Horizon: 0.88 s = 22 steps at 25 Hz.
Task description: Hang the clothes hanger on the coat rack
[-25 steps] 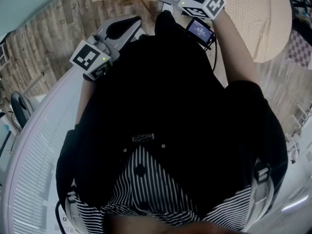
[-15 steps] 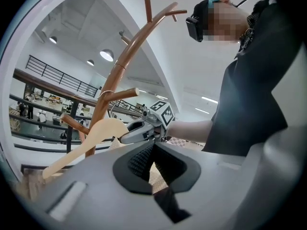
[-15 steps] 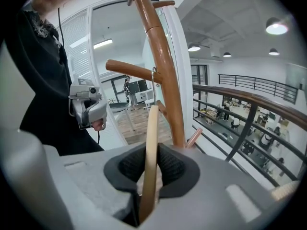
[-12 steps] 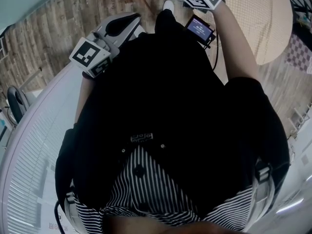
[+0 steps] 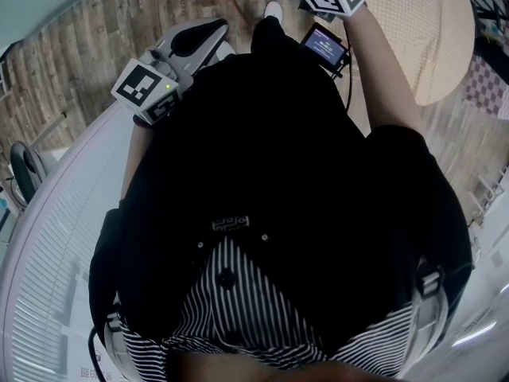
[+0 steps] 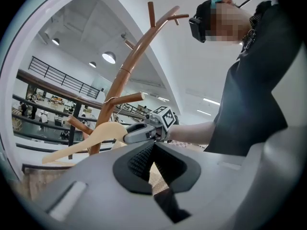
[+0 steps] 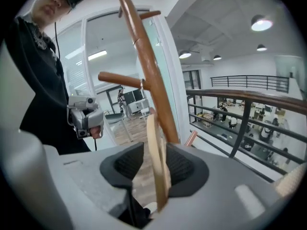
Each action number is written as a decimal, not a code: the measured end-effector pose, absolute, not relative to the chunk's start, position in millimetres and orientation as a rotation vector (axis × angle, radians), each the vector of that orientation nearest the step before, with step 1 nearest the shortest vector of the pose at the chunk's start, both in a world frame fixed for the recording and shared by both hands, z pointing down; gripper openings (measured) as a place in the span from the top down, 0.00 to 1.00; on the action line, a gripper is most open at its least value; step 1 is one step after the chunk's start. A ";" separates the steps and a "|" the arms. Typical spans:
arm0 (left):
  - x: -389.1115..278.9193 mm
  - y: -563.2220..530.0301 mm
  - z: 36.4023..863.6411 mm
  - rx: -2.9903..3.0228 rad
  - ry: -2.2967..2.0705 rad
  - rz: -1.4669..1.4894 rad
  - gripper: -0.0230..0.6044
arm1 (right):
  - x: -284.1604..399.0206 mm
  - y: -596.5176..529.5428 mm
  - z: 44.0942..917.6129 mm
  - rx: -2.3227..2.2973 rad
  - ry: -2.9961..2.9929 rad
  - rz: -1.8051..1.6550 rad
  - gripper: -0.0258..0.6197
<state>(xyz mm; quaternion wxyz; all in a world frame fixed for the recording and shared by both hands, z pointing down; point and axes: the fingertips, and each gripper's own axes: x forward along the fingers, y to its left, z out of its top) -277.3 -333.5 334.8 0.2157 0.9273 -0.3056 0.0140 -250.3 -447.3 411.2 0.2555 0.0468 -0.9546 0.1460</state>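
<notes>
A pale wooden hanger (image 7: 156, 162) stands edge-on between the pads of my right gripper (image 7: 154, 152). Its jaws have just been opening, and a gap shows beside the hanger. The hanger's metal hook (image 7: 142, 84) sits at a side branch (image 7: 120, 79) of the brown wooden coat rack (image 7: 148, 56). The left gripper view shows the same hanger (image 6: 81, 143) hanging by the rack (image 6: 127, 66), with the right gripper (image 6: 128, 138) at its near end. My left gripper (image 6: 153, 147) stays back, apart from the rack, fingertips together and empty.
A round beige rug (image 5: 421, 30) lies on the wood-plank floor (image 5: 71, 54) under the rack. A curved white wall (image 5: 48, 237) runs along the left. A dark railing (image 7: 240, 104) stands behind the rack. A small screen device (image 5: 324, 48) hangs at the right wrist.
In the head view the right gripper and the hanger have shifted toward the top edge, so the hanger is nearly out of frame. The left gripper has stayed put.
</notes>
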 end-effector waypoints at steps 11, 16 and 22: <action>-301.8 -362.5 347.7 2.450 -1.083 0.159 0.96 | -202.3 -484.7 335.6 0.707 -2.783 0.526 0.72; -303.9 -373.4 340.1 2.467 -1.160 0.191 0.96 | -211.8 -457.6 305.3 0.980 -2.763 0.581 0.74; -307.1 -378.3 327.0 2.494 -1.270 0.215 0.96 | -244.1 -413.9 302.7 1.032 -2.690 0.535 0.84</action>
